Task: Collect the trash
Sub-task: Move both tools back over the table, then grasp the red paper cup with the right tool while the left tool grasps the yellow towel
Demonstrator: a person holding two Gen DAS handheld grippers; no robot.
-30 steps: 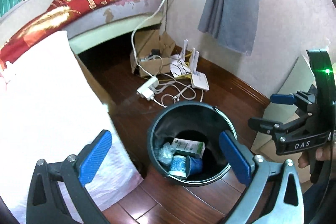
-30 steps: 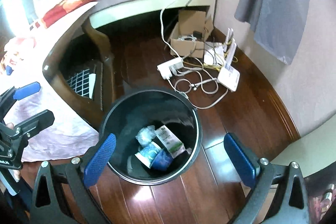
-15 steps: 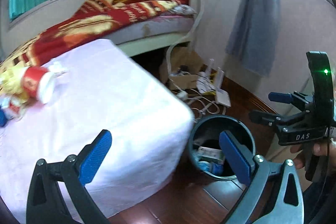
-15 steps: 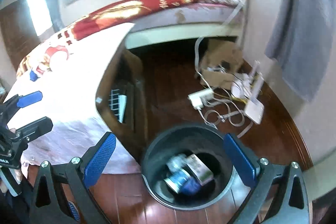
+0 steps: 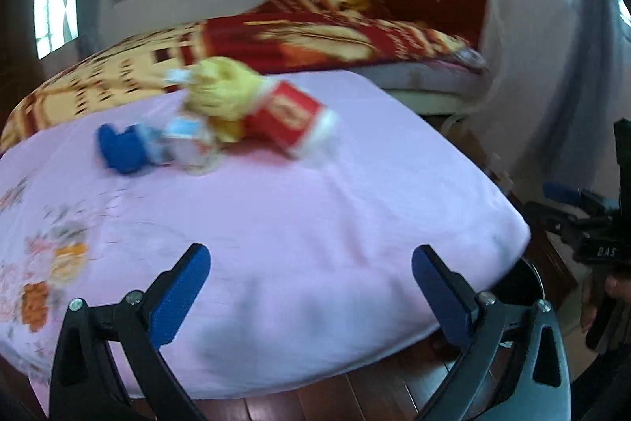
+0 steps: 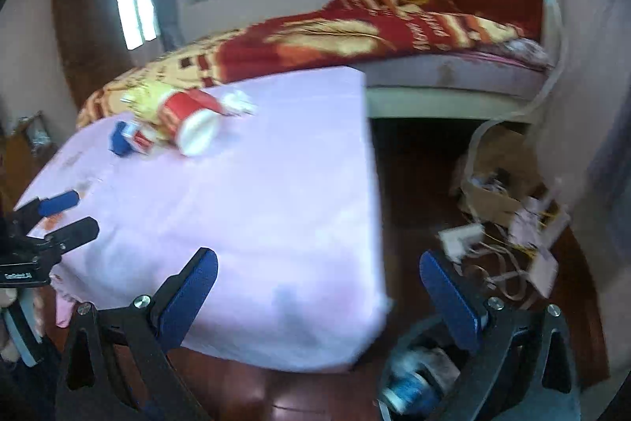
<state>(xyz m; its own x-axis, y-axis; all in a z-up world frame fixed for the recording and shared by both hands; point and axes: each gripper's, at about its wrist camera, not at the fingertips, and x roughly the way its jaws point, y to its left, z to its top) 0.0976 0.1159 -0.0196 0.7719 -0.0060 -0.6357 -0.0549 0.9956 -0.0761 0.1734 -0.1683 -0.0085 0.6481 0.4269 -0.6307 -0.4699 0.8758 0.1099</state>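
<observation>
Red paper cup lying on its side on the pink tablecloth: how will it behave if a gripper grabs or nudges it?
The red paper cup with the white rim lies on its side, so a nudge would likely roll it in a curve. It looks empty and thin-walled: probably light and easily crushed. The soft pink tablecloth may damp rolling.

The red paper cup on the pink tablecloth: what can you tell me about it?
The red paper cup lies on its side on the pink tablecloth, its white open mouth toward the right wrist camera. Its wall is red with pale markings, blurred. It rests among other litter: a crumpled yellow wrapper behind it and a small blue piece nearby. Neither gripper touches it.
</observation>
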